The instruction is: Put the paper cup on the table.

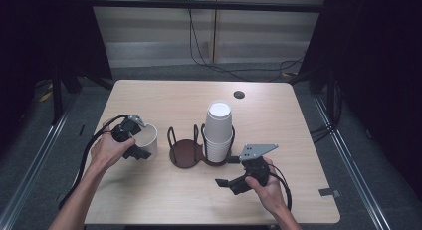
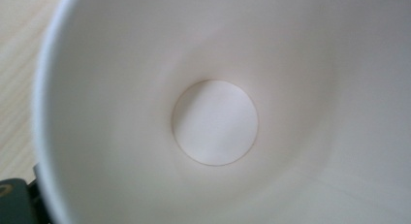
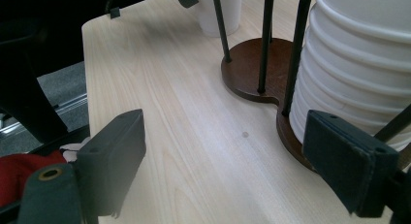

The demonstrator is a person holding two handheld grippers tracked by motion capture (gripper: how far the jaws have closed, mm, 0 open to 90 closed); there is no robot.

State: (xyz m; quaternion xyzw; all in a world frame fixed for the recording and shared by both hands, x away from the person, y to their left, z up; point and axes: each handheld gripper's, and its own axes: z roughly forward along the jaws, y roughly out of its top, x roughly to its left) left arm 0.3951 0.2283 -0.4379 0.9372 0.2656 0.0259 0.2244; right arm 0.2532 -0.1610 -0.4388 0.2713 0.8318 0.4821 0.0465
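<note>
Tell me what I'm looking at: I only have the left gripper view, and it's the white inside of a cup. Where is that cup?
Observer: The single paper cup stands upright on the table, left of the cup holder, with the left gripper at its rim.
Operator: Is the holder loaded?
Observer: One side only. The stack of cups sits upside down in the holder's right ring; the left ring is vacant.
Operator: And the other hand?
Observer: The right gripper hangs near the table's front edge, jaws wide open and holding nothing; the right gripper view shows the stack just beyond them.
</note>
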